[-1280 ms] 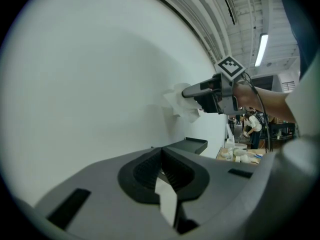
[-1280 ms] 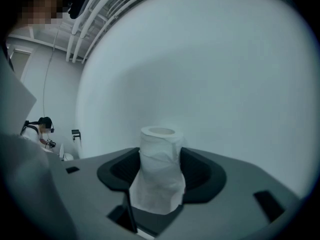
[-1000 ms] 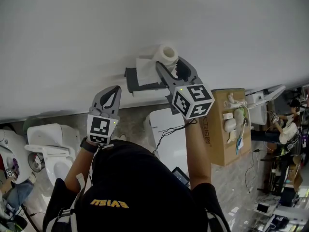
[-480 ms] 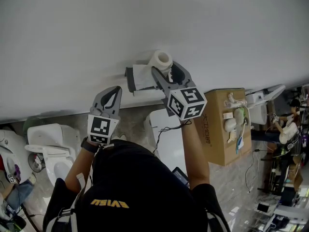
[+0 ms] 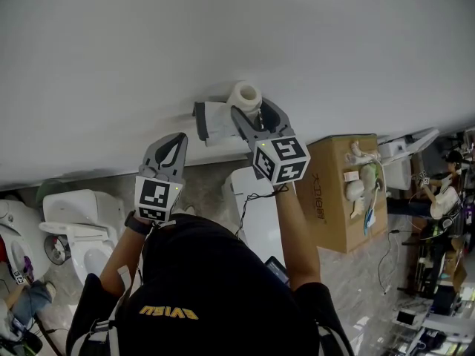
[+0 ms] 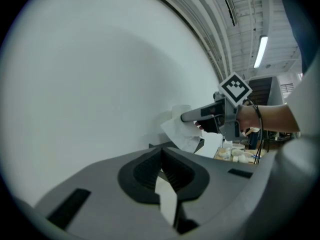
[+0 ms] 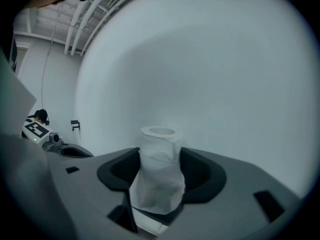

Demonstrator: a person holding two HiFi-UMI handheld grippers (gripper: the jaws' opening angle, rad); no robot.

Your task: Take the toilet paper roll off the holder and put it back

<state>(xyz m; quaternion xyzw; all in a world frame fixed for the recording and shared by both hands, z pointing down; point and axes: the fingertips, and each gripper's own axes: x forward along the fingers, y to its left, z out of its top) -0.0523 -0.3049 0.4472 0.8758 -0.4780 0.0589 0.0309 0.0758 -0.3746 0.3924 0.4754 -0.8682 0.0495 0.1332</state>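
- Right gripper (image 5: 251,110) in my right hand is clamped on the toilet paper roll (image 7: 159,164), with both pads pressing into the roll's sides.
- Roll stands with its open core end up in the right gripper view, and a loose sheet drapes down its front.
- Roll is close to the white wall (image 5: 223,35), just beside the dark holder (image 5: 199,121). I can't tell if it touches the holder.
- Left gripper (image 5: 177,138) has its jaws closed together with nothing in them. It is held lower and to the left, apart from the holder.
- White toilet (image 5: 74,228) sits at lower left on the floor, and a cardboard box (image 5: 341,191) is on the right.
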